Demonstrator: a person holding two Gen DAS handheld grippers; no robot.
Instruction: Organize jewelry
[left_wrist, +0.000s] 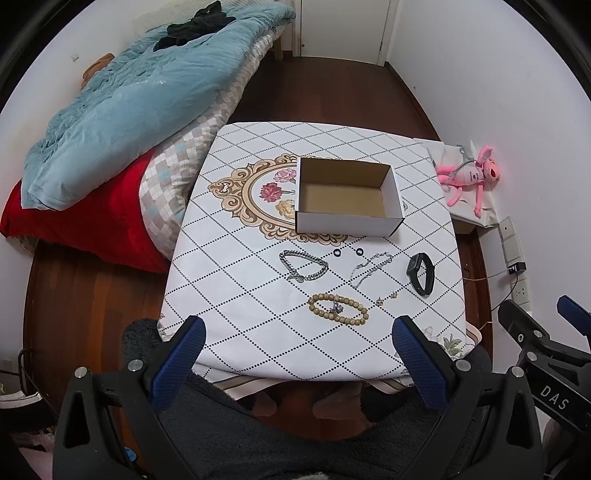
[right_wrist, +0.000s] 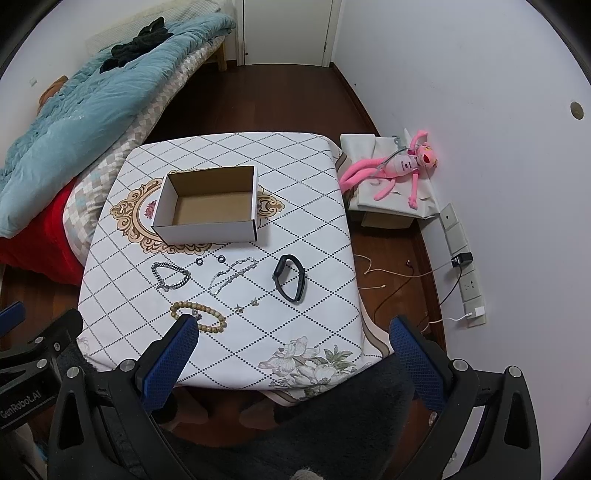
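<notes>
Both my left gripper (left_wrist: 297, 334) and right gripper (right_wrist: 293, 334) hung with jaws wide and empty. The beaded bracelet (left_wrist: 338, 309) lay on the counter (left_wrist: 236, 295) at my left's twelve o'clock, long axis crosswise, the nearer reach; the cardboard box (left_wrist: 347, 197) sat beyond.

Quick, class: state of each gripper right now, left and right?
Left gripper: open, holding nothing, hovering near the table's front edge.
Right gripper: open, holding nothing, also short of the jewelry.

One box (left_wrist: 347, 221), three bracelets (left_wrist: 303, 266), two rings (left_wrist: 337, 252), one watch (left_wrist: 420, 273).
</notes>
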